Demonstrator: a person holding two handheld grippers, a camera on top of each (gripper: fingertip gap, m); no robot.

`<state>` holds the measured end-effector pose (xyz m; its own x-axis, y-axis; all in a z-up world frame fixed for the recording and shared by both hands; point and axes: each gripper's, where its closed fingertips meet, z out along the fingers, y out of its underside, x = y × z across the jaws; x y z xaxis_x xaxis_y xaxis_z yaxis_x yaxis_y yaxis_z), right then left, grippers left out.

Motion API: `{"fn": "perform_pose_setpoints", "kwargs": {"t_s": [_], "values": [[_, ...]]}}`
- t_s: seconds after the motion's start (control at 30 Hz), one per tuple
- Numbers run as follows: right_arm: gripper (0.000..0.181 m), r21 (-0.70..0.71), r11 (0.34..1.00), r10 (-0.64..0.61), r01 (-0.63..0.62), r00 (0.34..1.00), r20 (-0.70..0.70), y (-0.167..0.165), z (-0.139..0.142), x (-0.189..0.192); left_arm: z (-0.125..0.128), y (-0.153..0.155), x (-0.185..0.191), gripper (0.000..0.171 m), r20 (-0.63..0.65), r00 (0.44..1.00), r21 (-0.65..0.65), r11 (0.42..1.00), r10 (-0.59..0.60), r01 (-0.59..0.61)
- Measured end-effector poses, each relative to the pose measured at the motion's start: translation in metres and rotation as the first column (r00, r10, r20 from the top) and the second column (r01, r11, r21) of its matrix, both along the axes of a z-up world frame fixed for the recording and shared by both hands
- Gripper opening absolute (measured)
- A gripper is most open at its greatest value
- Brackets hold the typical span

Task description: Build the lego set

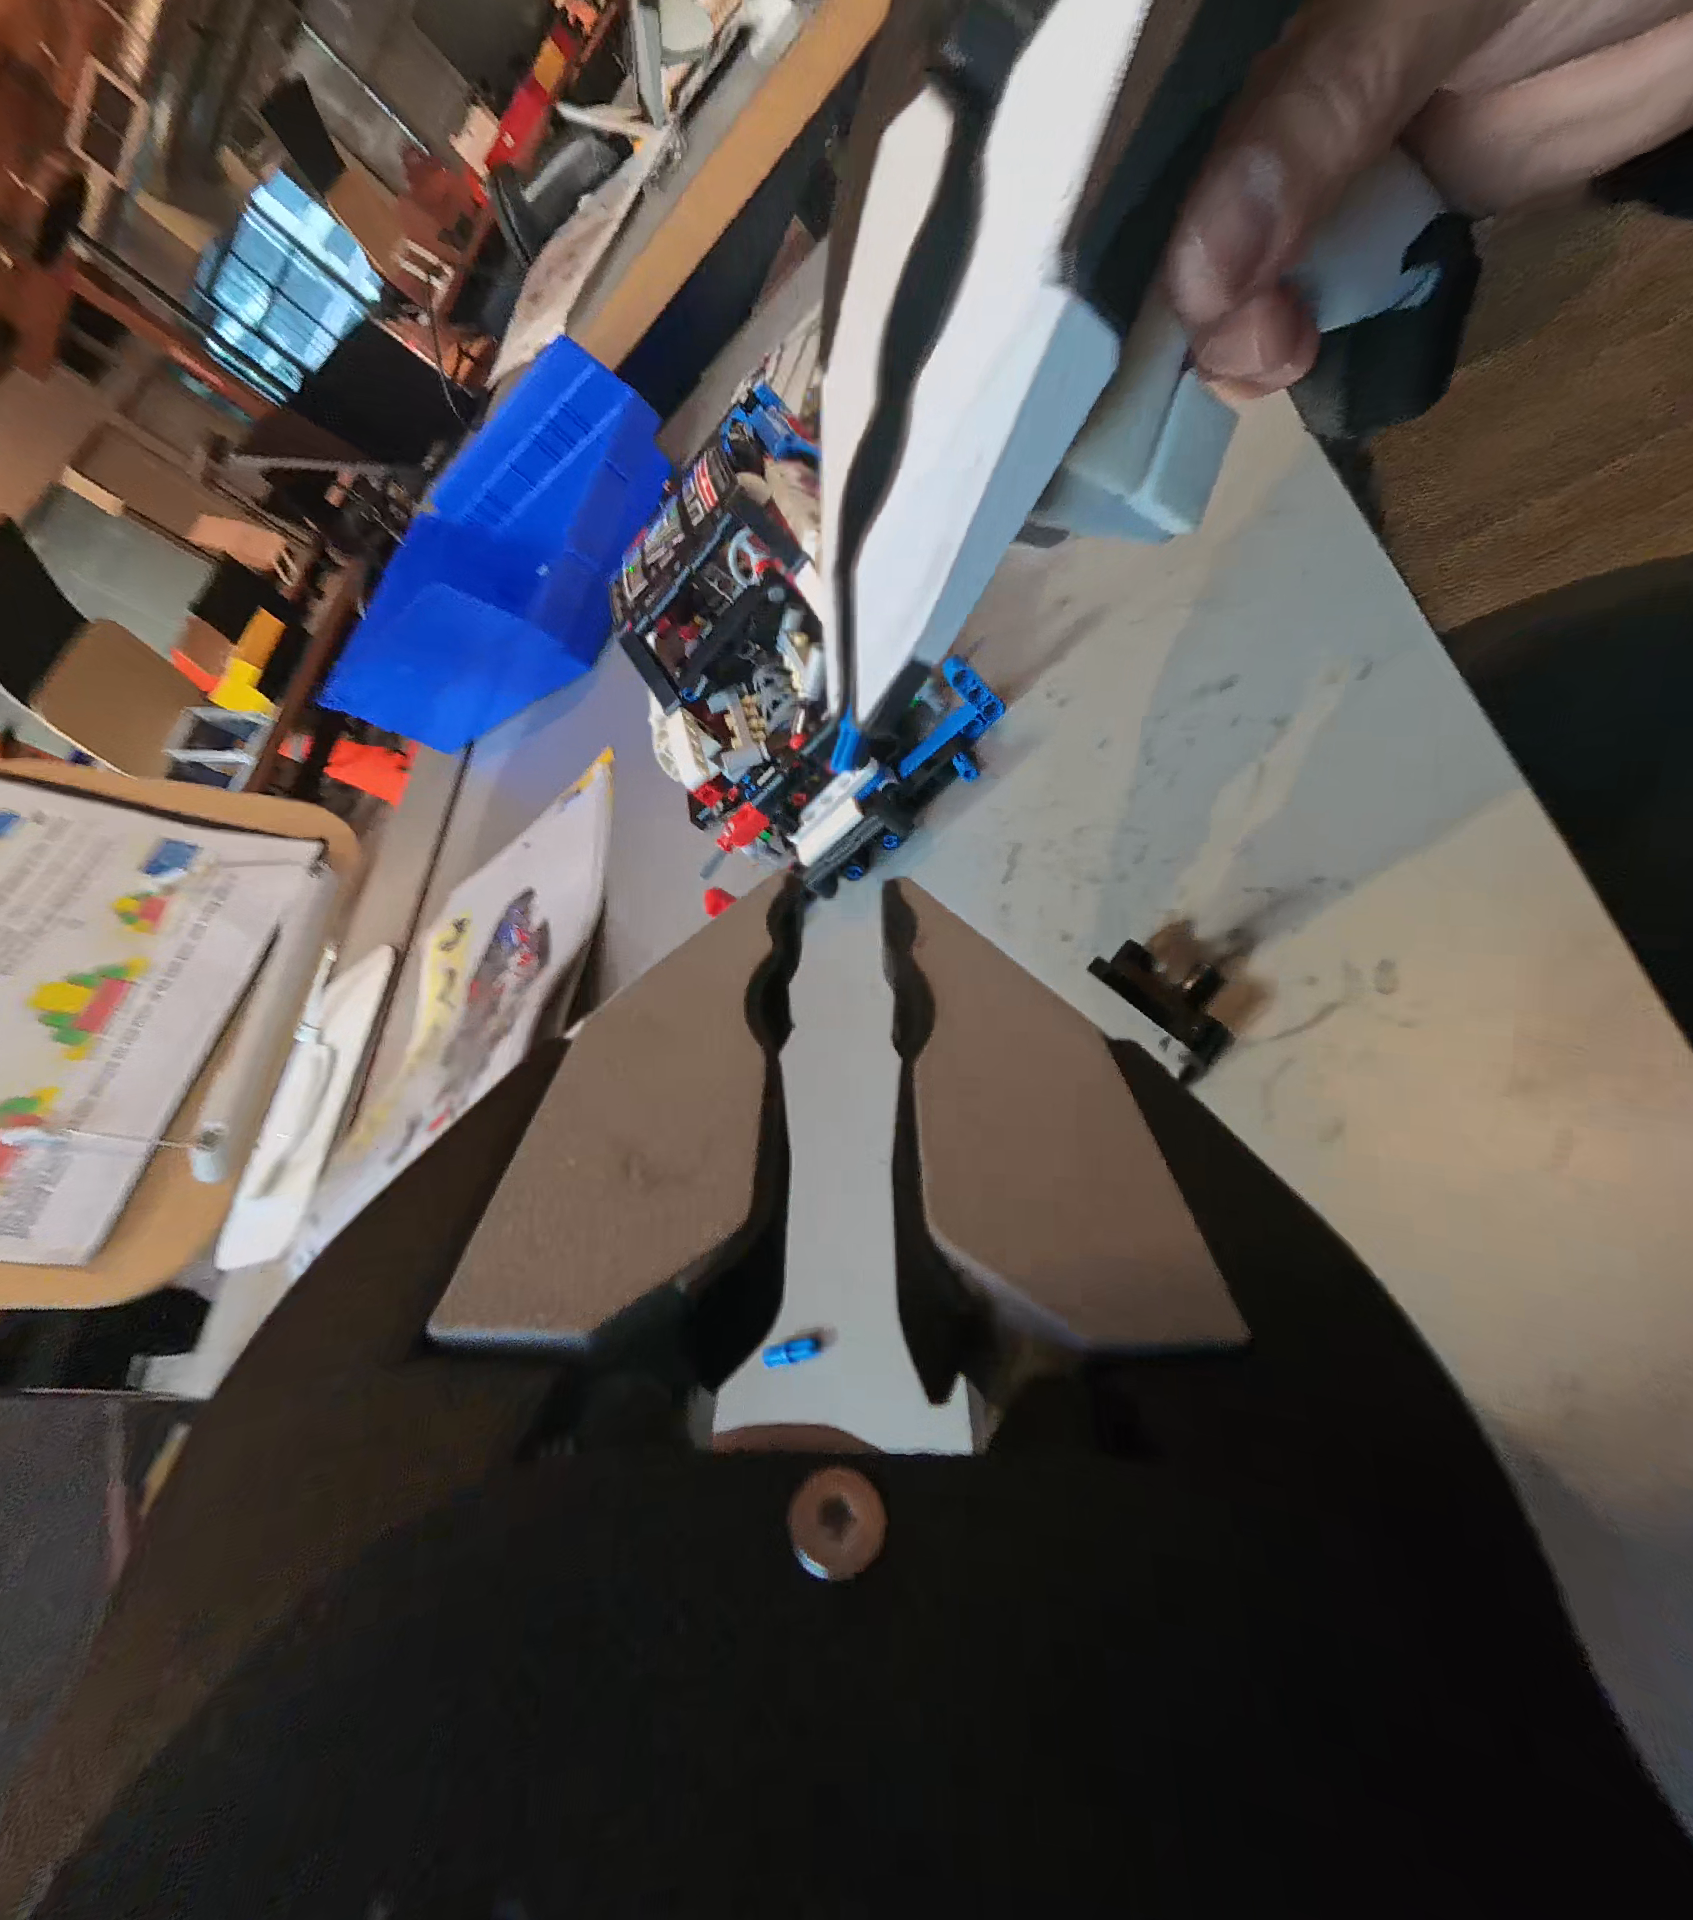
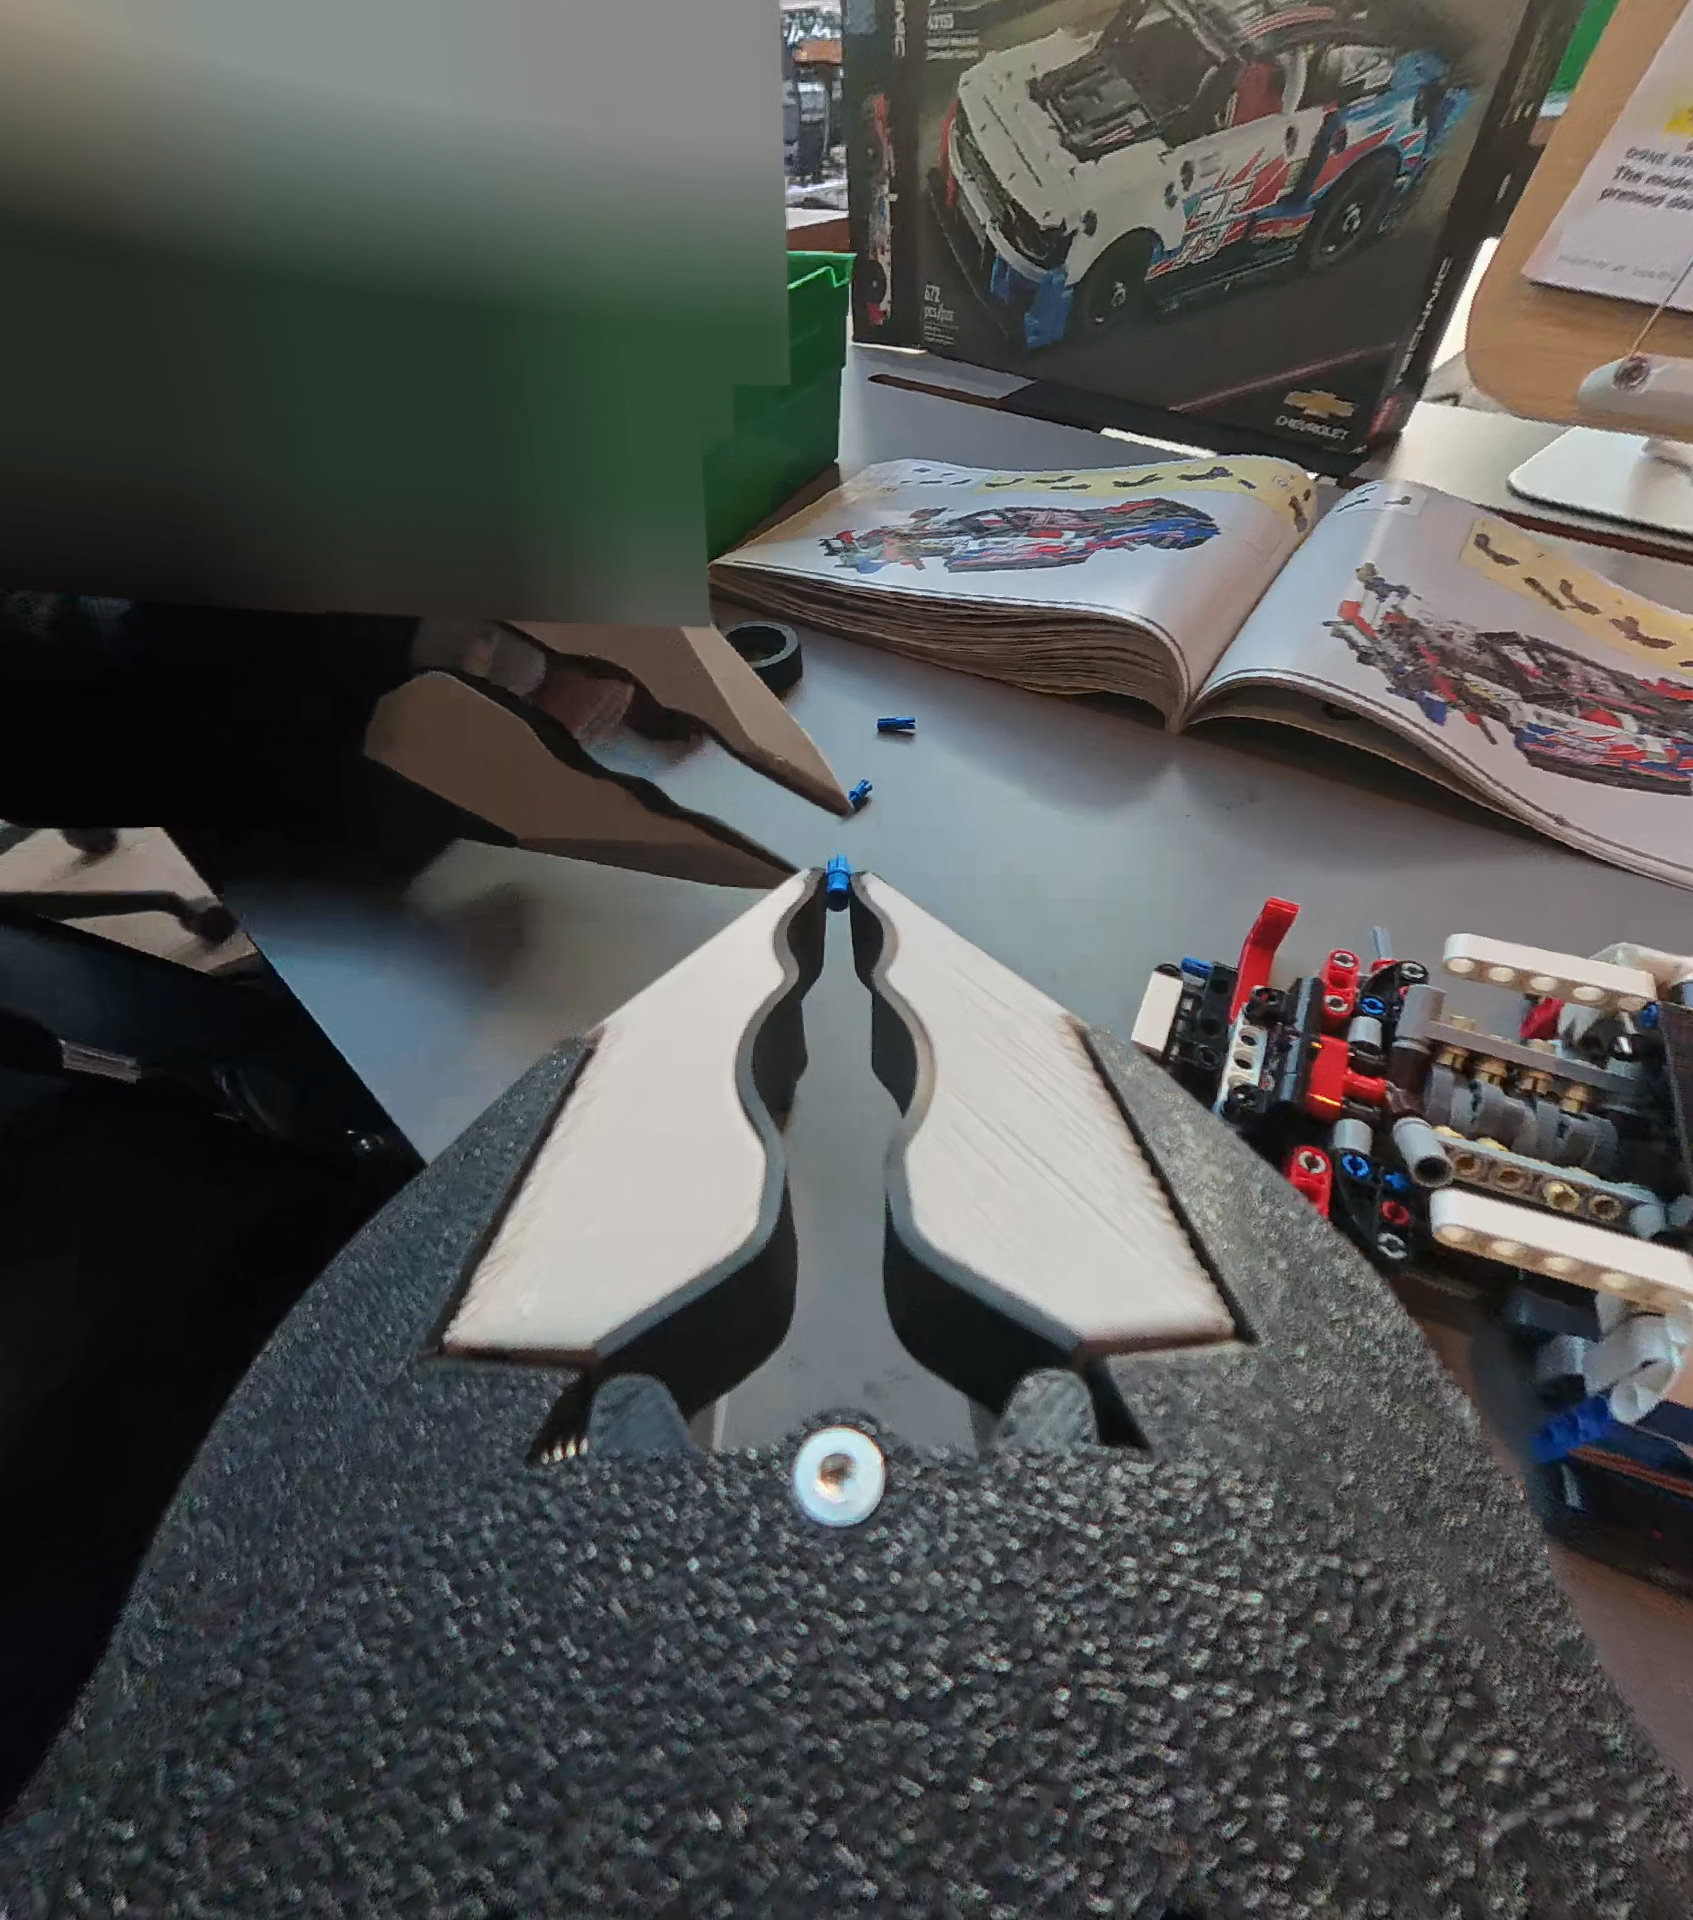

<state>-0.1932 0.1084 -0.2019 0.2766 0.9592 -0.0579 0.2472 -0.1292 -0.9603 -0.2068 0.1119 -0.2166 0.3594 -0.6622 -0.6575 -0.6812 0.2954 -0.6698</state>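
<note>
1. We see the right gripper [image 2: 839, 881] clenched on a small blue pin [image 2: 838, 869], pinched at the very fingertips and standing upright above the grey table [image 2: 1029, 862].
2. The left gripper [image 1: 840, 894] is released, its jaws parted by a narrow gap with nothing between them. In the right wrist view it enters from nine o'clock [image 2: 821, 831], one tip just beside a second blue pin [image 2: 858, 793] lying on the table.
3. A third blue pin [image 2: 894, 725] lies near, toward twelve o'clock of the second.
4. The partly built lego car [image 2: 1507, 1132] rests on the table at three o'clock in the right wrist view, well apart from the held pin; open table lies between them.
5. The open instruction booklet [image 2: 1185, 592] lies at one o'clock, with the set's box [image 2: 1164, 197] standing behind it.
6. In the left wrist view, the blue bin [image 1: 509, 551] sits at eleven o'clock beside the car, and a loose black part [image 1: 1169, 997] lies at three o'clock near the table edge.
7. The car is cut off by the right margin, and a blurred patch covers the upper left of the right wrist view.
</note>
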Motion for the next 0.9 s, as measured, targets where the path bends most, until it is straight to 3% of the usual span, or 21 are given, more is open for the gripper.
{"fn": "perform_pose_setpoints", "kwargs": {"t_s": [0.17,0.4,0.53,0.9], "values": [[0.003,0.04,0.998,-0.048,0.047,0.999,0.012,-0.004,-0.013,0.006,-0.01,-0.004,-0.01,0.012,0.043,0.999,-0.09,0.996,0.015,-0.011],[0.003,0.025,0.999,-0.044,0.042,0.998,0.049,0.001,0.002,0.011,-0.021,-0.013,-0.01,0.011,0.071,0.997,-0.125,0.992,0.005,0.004],[0.003,0.032,0.997,-0.071,0.068,0.993,0.096,0.003,0.0,0.012,-0.015,-0.011,-0.014,0.011,0.132,0.991,-0.154,0.988,-0.003,0.023],[0.003,0.031,0.993,-0.118,0.115,0.987,0.113,-0.025,-0.026,0.004,-0.024,-0.003,-0.029,0.01,0.149,0.986,-0.264,0.964,0.079,-0.037]]}}
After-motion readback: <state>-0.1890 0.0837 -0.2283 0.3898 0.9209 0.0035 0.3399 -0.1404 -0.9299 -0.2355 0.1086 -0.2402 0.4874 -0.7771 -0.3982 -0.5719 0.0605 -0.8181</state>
